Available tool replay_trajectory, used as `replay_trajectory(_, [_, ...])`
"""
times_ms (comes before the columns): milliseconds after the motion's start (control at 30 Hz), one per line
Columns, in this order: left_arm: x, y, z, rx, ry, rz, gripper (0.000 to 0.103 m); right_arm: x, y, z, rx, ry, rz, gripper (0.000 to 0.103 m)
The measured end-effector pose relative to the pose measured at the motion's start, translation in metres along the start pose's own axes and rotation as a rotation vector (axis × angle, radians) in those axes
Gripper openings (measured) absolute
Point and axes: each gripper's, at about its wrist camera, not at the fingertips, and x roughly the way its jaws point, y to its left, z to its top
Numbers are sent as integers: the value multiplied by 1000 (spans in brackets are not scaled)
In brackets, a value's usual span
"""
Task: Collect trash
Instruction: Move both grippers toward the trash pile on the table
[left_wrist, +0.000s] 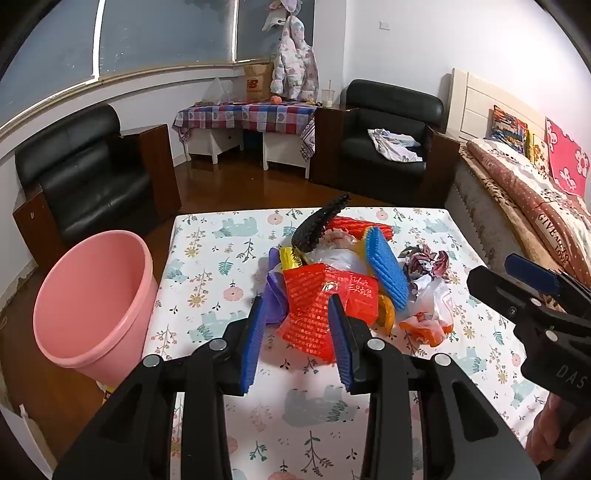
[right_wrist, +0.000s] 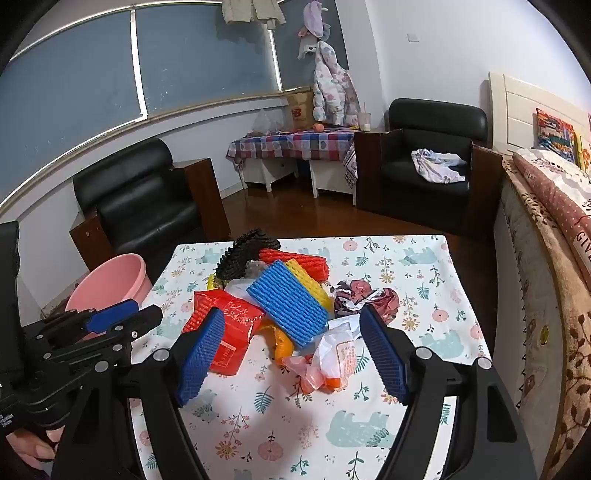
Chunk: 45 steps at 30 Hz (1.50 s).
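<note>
A heap of trash lies on the floral table (left_wrist: 221, 266): a red foil wrapper (left_wrist: 314, 314), a blue foam net (left_wrist: 388, 269), a black foam net (left_wrist: 317, 225), a crumpled patterned paper (left_wrist: 424, 262) and a clear bag with orange bits (left_wrist: 432, 317). My left gripper (left_wrist: 297, 325) is open just in front of the red wrapper, above the table. My right gripper (right_wrist: 291, 339) is open wide over the near side of the heap, with the clear bag (right_wrist: 332, 358) between its fingers. A pink bin (left_wrist: 92, 306) stands on the floor left of the table.
The right gripper shows at the right edge of the left wrist view (left_wrist: 532, 295). Two black armchairs (left_wrist: 85, 177) (left_wrist: 388, 136) stand behind the table, a checked side table (left_wrist: 251, 118) at the wall, a bed (left_wrist: 535, 199) on the right.
</note>
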Motion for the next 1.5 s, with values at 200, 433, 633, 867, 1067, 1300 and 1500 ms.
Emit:
replay_trajectory(200, [0, 0, 0, 2, 0, 2, 35, -1, 1, 1, -4, -2, -5, 75])
replay_trajectory(433, [0, 0, 0, 2, 2, 1, 35, 0, 1, 0, -1, -6, -4, 75])
replay_trajectory(633, [5, 4, -1, -16, 6, -3, 35, -3, -2, 1, 5, -20, -12, 75])
replay_trajectory(867, [1, 16, -5, -47, 0, -33, 35, -4, -7, -2, 26, -24, -21, 75])
replay_trajectory(1067, [-1, 20, -9, -74, 2, -91, 35, -5, -12, -4, 36, -26, -22, 75])
replay_trajectory(1300, [3, 17, -14, -63, 23, -129, 35, -3, -19, -11, 59, -16, -20, 75])
replay_trajectory(1500, [12, 13, -14, -18, 42, -134, 35, 3, -25, -15, 75, -10, -15, 75])
